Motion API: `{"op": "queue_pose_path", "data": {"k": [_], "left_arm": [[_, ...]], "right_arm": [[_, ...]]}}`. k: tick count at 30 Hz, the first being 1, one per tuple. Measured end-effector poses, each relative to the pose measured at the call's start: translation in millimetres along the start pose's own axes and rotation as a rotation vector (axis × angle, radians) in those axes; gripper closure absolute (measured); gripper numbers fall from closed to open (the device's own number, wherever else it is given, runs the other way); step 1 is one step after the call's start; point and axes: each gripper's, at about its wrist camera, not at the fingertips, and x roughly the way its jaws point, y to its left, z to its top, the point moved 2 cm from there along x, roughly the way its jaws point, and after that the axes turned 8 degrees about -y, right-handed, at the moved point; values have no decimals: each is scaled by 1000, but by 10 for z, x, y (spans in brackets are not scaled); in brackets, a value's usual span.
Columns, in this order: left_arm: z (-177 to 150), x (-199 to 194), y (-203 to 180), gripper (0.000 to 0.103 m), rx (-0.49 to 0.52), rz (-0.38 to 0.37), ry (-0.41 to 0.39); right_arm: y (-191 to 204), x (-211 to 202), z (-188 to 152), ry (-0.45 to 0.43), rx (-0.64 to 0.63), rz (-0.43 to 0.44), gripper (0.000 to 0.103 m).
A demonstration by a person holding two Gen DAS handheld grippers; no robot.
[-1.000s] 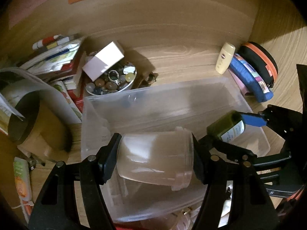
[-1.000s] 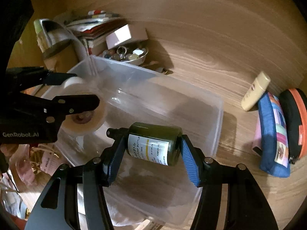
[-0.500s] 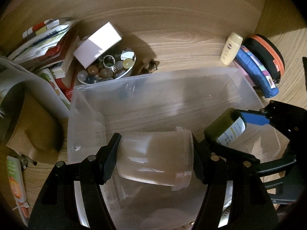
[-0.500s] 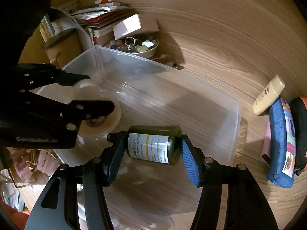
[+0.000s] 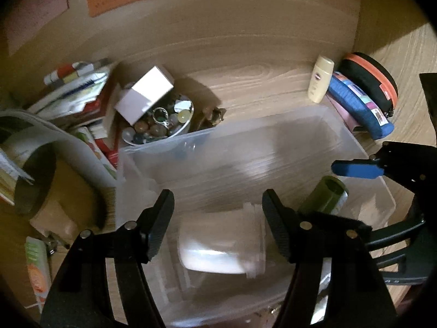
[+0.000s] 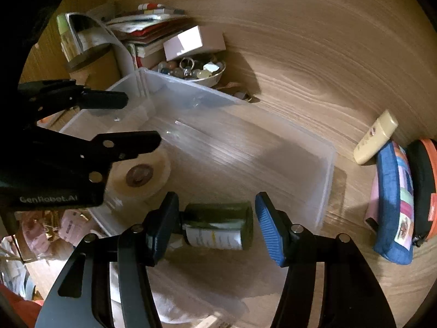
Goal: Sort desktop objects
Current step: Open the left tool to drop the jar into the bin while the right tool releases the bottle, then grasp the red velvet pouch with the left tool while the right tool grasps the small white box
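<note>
- worktop [image 6: 314, 63], wood-grained, carrying a clear plastic bin [image 6: 326, 164] (see-through walls);
- left gripper [image 5: 218, 224], jaws spread wide, above a pale plastic jar [image 5: 221, 243] lying on its side in the bin;
- right gripper [image 6: 215, 227], jaws parted; the green bottle [image 6: 218, 225] lies between them on the bin floor, touching only the left pad.
</note>
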Motion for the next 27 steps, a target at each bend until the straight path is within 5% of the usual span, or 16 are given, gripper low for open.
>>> {"op": "queue_pose_path", "data": {"k": [9, 27], "left_arm": [[-8, -315, 7, 30, -9, 28, -38], [-230, -1079, 19, 23, -6, 81, -146]], "right_arm": [[-10, -423, -13, -90, 38, -29, 35], [112, -1136, -272, -203, 102, -35, 30]]}}
